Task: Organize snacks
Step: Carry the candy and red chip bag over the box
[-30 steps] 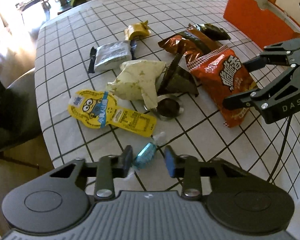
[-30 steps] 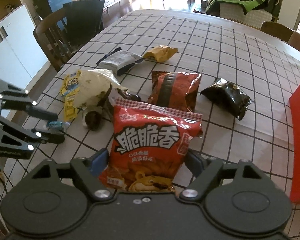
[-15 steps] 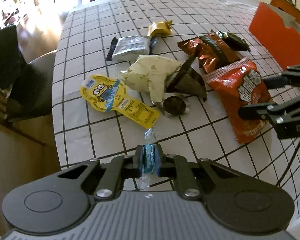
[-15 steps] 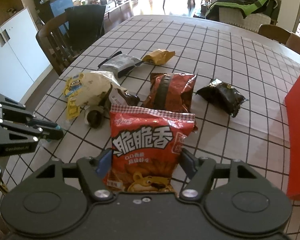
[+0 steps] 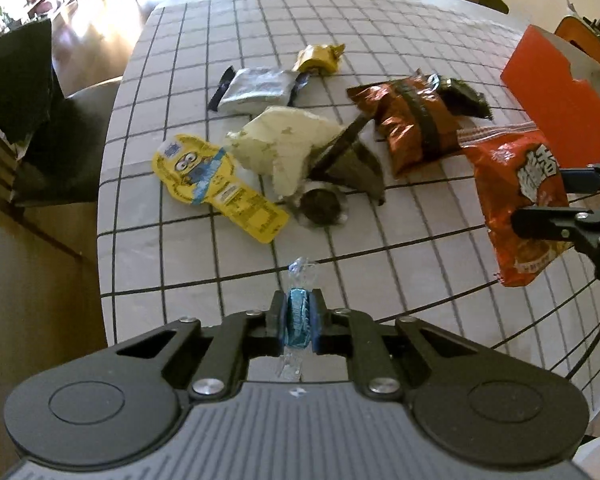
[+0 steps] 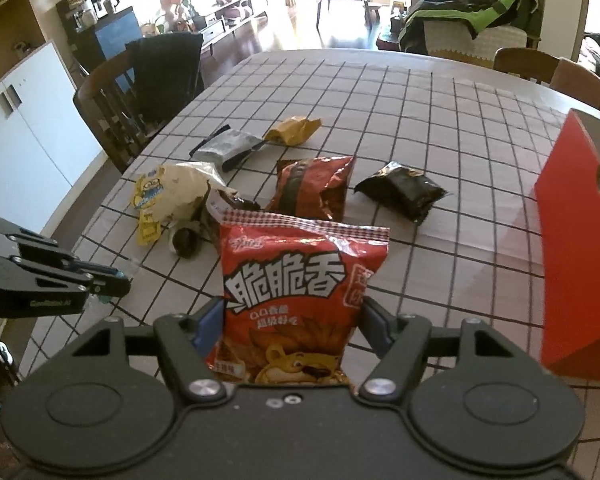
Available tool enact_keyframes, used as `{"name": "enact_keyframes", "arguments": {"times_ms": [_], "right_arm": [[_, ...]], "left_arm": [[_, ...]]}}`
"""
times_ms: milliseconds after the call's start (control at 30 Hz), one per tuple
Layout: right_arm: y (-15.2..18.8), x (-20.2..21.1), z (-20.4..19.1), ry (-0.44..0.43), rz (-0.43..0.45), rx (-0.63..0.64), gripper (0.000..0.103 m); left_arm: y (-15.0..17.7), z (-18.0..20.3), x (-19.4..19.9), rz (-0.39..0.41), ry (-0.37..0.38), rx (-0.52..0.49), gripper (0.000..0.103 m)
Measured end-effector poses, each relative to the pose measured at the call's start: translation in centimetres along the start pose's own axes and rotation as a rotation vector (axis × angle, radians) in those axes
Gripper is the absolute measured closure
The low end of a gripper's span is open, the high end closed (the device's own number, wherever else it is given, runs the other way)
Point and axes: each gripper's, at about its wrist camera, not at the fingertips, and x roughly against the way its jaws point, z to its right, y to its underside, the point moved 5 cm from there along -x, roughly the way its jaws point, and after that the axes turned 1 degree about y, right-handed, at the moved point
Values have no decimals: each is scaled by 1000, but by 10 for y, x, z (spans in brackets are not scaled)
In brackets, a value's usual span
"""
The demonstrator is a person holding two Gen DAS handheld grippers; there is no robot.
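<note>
Candy (image 5: 298, 317) in a blue wrapper sits between the jaws of the left gripper (image 5: 299, 320), which are pressed narrow on it, and its clear twisted ends stick out in front and behind. The gripper hangs above the near edge of the table (image 5: 380, 40), and the candy appears lifted off the checked cloth.

Further to the right, the remaining snacks lie in a loose group in the middle of the table: a yellow cartoon packet (image 5: 216, 188), a cream bag (image 5: 288, 148), a silver packet (image 5: 256, 88), a small gold packet (image 5: 318, 58), a round dark snack (image 5: 320, 208) just beside the cream bag, a brown foil bag (image 5: 410, 120) and a black packet (image 6: 400, 192).

On the right side, the right gripper (image 6: 288, 334) holds the red chip bag (image 6: 300, 300) by its lower part. Its jaws stand fairly wide, pressed on both side edges of the bag, and the bag stands almost upright in front of the camera, seemingly clear of the table. At the far right stands a red box (image 6: 576, 264) with an open top, well apart from the group of snacks.

I judge that the step in hand is the carrying: both pickups are done and nothing is yet put away. The red box is probably the place for the snacks, although this is not certain. The next move calls for bringing the chip bag over the box opening and releasing it there, then the candy. The bag is soft and wide, so it may catch on the box wall; the candy is small and could slip if the grip loosens.
</note>
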Motion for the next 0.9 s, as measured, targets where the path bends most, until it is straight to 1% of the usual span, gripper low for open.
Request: {"name": "enact_keyframes", "arguments": {"times_ms": [133,267,500,667,900], "right_arm": [[-1,19,11,-6,28,-10,33],[-4,39,26,-2,54,-23,33],[-12,77,61,29,115,-37,33],[-17,104,94,63,163,-49,33],[-18,128,144,109,196,-73,33]], "left_arm": [[-9,14,13,20,12,8,92],[-25,39,30,61,18,-27,92],[-54,96,57,139,45,-86,92],[-76,139,69,192,67,-127,92],[-104,201,73,239,79,-186,92]]}}
